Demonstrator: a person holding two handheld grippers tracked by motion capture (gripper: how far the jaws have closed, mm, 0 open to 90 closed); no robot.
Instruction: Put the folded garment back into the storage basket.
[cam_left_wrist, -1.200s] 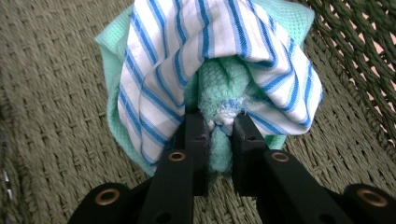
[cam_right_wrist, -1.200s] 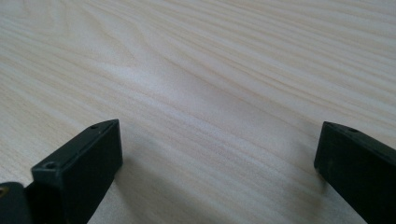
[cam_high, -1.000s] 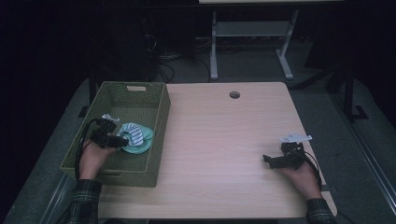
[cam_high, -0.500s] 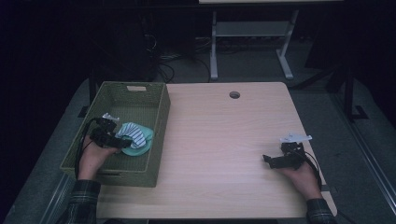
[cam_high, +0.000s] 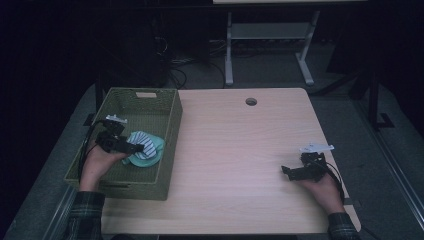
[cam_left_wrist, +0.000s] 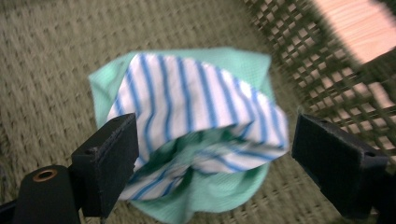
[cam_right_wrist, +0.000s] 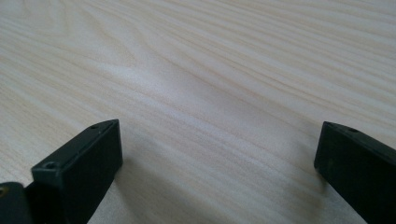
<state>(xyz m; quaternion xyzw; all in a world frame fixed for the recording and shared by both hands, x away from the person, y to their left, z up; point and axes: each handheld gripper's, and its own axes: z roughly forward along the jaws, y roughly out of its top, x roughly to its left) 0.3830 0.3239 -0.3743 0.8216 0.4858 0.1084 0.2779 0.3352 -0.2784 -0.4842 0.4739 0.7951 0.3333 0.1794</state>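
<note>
A folded cloth (cam_high: 145, 148), mint green with a white and blue striped side (cam_left_wrist: 196, 116), lies on the floor of a green woven basket (cam_high: 167, 130) at the table's left. My left gripper (cam_high: 132, 148) hovers inside the basket with its jaws open, one on each side of the cloth's near edge (cam_left_wrist: 210, 158); the left jaw pad seems to brush the fabric. My right gripper (cam_high: 289, 171) rests low over the bare wooden table (cam_right_wrist: 201, 93) near the right front, jaws open with nothing between them.
The basket's mesh wall (cam_left_wrist: 327, 65) stands close behind the cloth. The light wood table (cam_high: 240, 150) has a round cable hole (cam_high: 251, 101) at its far edge. A desk frame and cables (cam_high: 230, 50) stand on the dark floor beyond.
My left gripper has shifted slightly right and toward the cloth inside the basket. My right gripper has stayed in place.
</note>
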